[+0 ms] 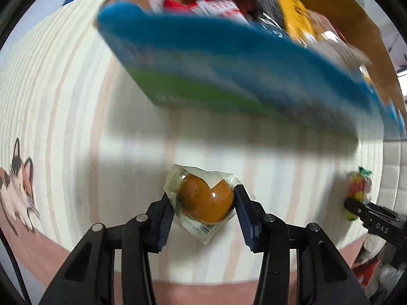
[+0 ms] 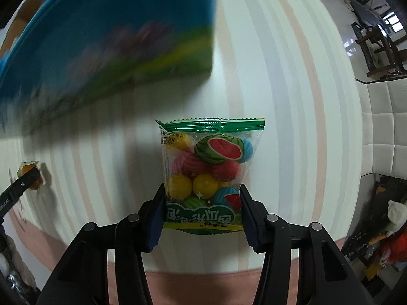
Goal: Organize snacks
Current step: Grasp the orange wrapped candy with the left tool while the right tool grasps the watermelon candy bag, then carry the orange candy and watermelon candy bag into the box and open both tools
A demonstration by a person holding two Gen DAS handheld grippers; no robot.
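Through the left wrist camera I have my left gripper (image 1: 204, 212) pointing down at the striped desk cover (image 1: 76, 117), its fingers (image 1: 244, 211) narrowed around a small clear packet holding a round brown snack (image 1: 203, 200). The right pad touches the packet's edge and the left pad sits against its wrapper, so I read it as gripped. The packet lies on the desk just in front of the big cardboard box with a blue and green printed side (image 1: 203, 71), which is open on top and full of mixed snack packs (image 1: 229, 2). A cartoon cat (image 1: 17, 190) is printed on the cover at far left.

Through the right wrist camera my right gripper (image 2: 202, 209) is also pointing down, its fingers (image 2: 157, 213) pressed on both sides of a clear bag of coloured gum balls with a green sealed top and watermelon print (image 2: 206, 167). The bag lies flat on the striped cover, near the box corner (image 2: 211, 66). The two grippers are well apart; each shows at the edge of the other's view.
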